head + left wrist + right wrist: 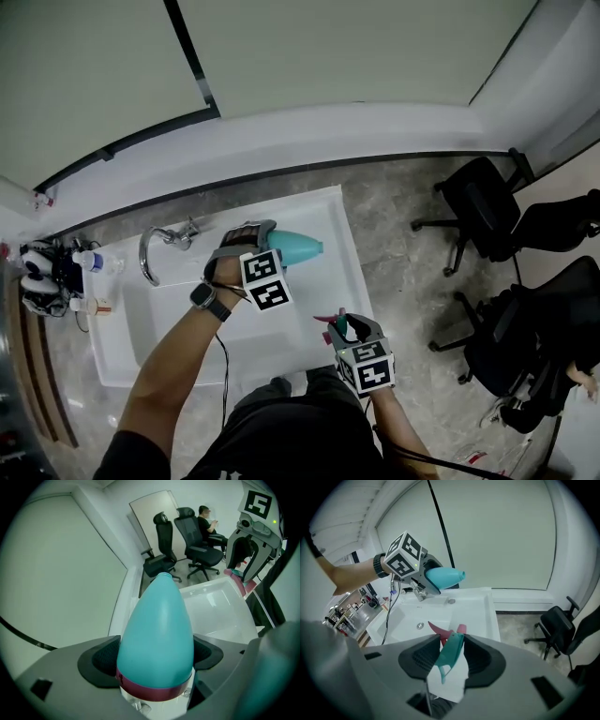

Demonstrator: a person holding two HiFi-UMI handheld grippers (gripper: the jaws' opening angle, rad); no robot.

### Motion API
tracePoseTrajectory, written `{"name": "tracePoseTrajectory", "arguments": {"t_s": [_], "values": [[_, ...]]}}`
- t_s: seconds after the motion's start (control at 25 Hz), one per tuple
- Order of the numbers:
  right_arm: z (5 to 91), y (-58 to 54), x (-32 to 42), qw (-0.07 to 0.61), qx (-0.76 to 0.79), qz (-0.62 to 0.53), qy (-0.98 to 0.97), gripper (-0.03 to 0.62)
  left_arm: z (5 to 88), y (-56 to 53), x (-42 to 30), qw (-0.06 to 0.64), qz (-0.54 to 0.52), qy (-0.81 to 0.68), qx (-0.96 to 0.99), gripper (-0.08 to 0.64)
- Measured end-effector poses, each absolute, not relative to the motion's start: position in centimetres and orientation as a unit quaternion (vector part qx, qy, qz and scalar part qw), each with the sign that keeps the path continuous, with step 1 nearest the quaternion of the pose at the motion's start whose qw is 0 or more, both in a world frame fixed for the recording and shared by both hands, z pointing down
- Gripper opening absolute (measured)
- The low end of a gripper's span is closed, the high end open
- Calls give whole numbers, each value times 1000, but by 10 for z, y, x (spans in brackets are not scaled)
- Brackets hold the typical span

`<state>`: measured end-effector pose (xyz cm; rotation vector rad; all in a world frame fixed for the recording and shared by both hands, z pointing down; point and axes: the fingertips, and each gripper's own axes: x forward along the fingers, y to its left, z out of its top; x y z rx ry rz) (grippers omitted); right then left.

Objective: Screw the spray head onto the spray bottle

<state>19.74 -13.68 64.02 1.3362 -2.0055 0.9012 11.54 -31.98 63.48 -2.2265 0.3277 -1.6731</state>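
two black chairs (pixel 483 211) beside sink (pixel 354 262)

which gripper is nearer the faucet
Left. In the head view the left gripper is just right of the faucet; the right gripper is much farther, toward the lower right.

The teal, cone-shaped spray bottle (pixel 157 630), magenta-banded at its wide end, is held aloft. The teal-and-magenta spray head (pixel 451 651) is held apart from it, unattached.

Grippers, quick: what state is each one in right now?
Left gripper: jaws closed on the bottle.
Right gripper: jaws closed on the spray head.
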Motion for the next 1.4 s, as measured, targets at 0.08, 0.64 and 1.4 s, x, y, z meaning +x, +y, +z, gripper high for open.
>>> {"name": "tracePoseTrajectory", "arguments": {"t_s": [0.08, 0.64, 1.4], "values": [[625, -130, 193, 275, 505, 323, -751, 160, 616, -309, 111, 173, -580, 124, -787, 425], [495, -90, 158, 230, 532, 210, -788, 160, 480, -234, 75, 181, -468, 204, -841, 425], [289, -95, 172, 166, 559, -27, -812, 160, 422, -145, 37, 33, -237, 217, -946, 425]]}}
